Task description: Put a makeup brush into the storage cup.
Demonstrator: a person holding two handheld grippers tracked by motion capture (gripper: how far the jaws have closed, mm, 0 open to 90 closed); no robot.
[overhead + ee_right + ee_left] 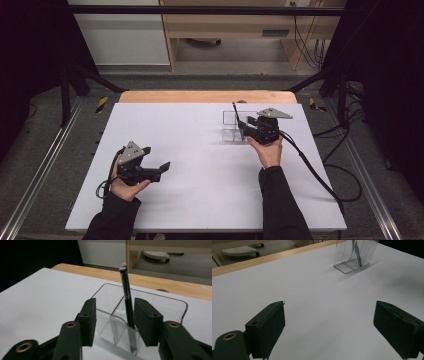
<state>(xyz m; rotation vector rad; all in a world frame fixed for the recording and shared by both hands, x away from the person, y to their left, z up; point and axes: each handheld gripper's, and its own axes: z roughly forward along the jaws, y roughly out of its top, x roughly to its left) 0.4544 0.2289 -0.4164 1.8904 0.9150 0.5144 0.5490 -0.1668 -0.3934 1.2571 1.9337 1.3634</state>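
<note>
1. No brand, label or readable writing can be made out on any item.
2. A clear divided holder [234, 127] is seen standing on the white table [200, 165], toward its far right part.
3. A black pen [127, 298] is seen upright in one compartment of the holder, its lower end blurred behind the clear walls.
4. The right gripper [113, 320] is held at the holder with its jaws parted; the pen stands between them, nearer one jaw, and contact cannot be told.
5. The left gripper [156, 161] is held low over the near left of the table, jaws spread wide on nothing.
6. The holder's top is cut off in the left gripper view.
</note>
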